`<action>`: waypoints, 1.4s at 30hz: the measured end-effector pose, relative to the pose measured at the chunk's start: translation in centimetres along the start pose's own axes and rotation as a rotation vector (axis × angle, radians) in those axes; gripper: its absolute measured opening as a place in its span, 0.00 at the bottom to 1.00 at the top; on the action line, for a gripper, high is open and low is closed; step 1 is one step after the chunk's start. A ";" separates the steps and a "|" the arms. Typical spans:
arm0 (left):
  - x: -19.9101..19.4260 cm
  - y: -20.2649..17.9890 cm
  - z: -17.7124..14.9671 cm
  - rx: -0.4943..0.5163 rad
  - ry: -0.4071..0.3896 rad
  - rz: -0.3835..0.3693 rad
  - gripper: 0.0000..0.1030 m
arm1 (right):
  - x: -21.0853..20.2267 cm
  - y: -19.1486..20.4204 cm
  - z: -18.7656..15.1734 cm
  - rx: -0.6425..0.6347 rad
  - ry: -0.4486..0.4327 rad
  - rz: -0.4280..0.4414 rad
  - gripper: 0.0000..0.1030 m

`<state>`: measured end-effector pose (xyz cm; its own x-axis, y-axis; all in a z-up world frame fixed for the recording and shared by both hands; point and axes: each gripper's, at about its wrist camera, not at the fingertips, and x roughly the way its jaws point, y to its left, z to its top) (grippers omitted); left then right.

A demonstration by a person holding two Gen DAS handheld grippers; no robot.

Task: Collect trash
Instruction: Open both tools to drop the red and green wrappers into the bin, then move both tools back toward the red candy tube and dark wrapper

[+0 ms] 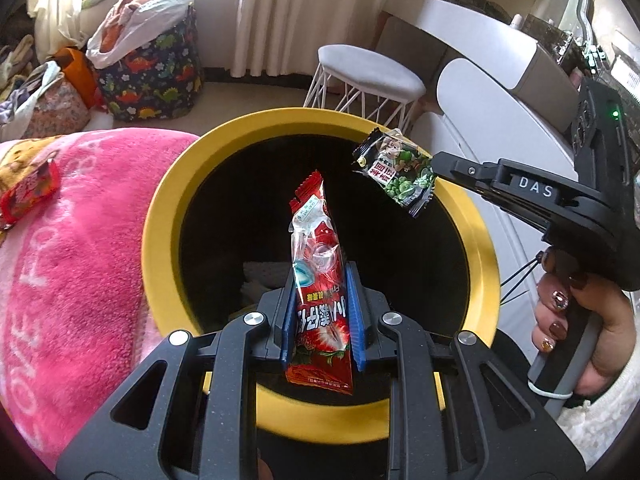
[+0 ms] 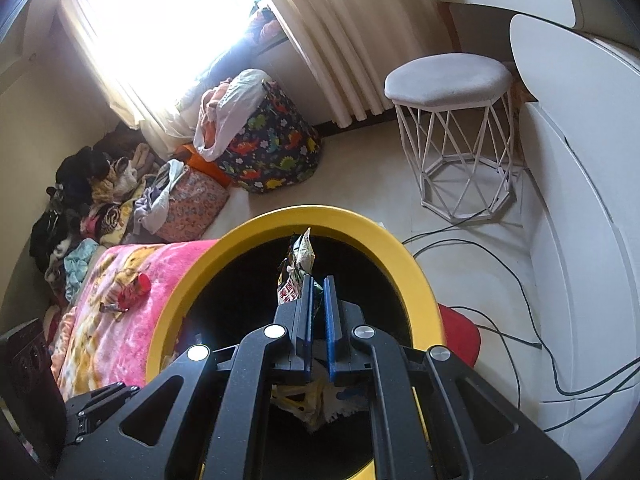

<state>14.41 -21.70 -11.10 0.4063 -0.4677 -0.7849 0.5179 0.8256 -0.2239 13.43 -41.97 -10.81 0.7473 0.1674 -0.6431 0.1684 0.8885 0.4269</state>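
red wrapper [image 1: 320, 280]: glossy plastic film, partly clear, creased
green wrapper [image 1: 400, 172]: shiny printed foil-like film, crinkled
bin rim [image 1: 160, 216]: smooth yellow, satin sheen
blanket [image 1: 72, 248]: pink fleece, fuzzy, matt
left gripper [image 1: 322, 312]: matt black speckled plastic, ribbed blue pads, bright metal bolts
stool [image 2: 448, 80]: grey fabric seat, white wire frame

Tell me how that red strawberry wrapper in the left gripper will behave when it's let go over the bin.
The red strawberry wrapper looks thin and crinkly, so probably light and floppy. Released by the left gripper above the yellow-rimmed bin, it would likely flutter rather than drop straight.
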 end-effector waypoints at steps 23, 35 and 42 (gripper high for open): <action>-1.2 2.9 0.8 -0.080 -0.068 0.049 0.70 | 0.4 1.7 0.1 -0.034 0.032 0.043 0.45; -6.3 6.0 0.8 -0.163 -0.198 0.133 0.89 | -0.9 6.3 -0.1 -0.163 -0.024 0.105 0.64; -8.6 8.3 0.4 -0.200 -0.245 0.175 0.89 | -1.3 9.6 -0.7 -0.247 -0.037 0.147 0.68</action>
<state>15.47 -10.97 -5.95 0.6567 -0.3554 -0.6652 0.2770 0.9340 -0.2256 13.63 -33.37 -6.30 0.7761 0.2903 -0.5599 -0.1017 0.9337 0.3432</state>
